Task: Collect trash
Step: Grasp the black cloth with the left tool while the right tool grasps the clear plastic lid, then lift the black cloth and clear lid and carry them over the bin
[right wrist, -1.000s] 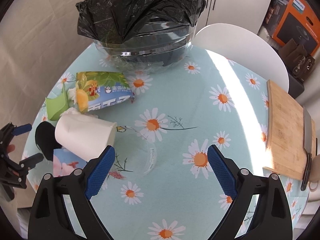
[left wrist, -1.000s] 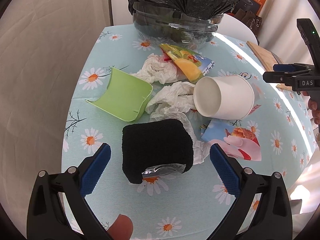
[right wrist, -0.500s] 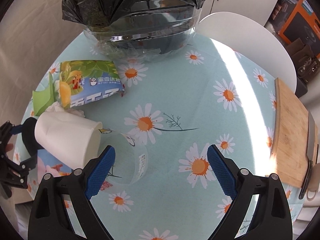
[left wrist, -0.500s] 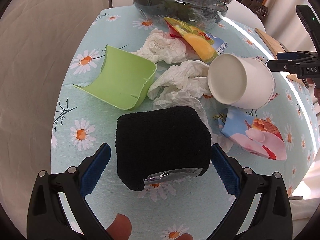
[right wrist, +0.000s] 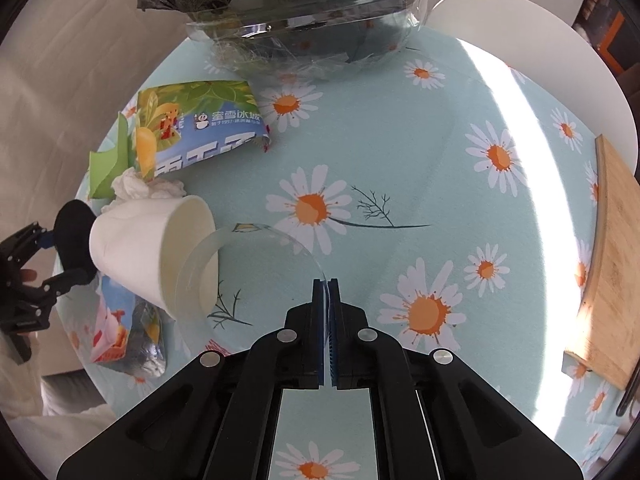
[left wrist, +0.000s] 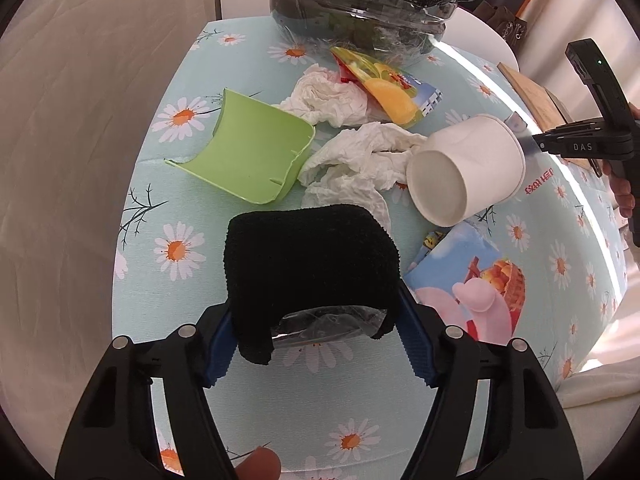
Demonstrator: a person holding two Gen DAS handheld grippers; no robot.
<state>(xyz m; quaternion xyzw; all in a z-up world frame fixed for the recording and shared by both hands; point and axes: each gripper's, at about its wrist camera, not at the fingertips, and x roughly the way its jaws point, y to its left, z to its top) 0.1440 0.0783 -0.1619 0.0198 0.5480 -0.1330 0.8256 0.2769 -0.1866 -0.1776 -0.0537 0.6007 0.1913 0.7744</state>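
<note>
Jaws of the left gripper (left wrist: 314, 346), wide a second ago, have just been closing and now press the black cloth bundle (left wrist: 310, 264). Right gripper (right wrist: 327, 312), formerly wide, now pinches the clear plastic lid (right wrist: 256, 248) beside the paper cup (right wrist: 148, 256).

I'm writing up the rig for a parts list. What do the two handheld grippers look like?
The left gripper and the right gripper match: black plastic bodies with triangular cut-outs, silver rivets at the pivots, and ribbed blue finger pads. Seen from outside, the right gripper bears white "DAS" lettering and a small green light.
</note>
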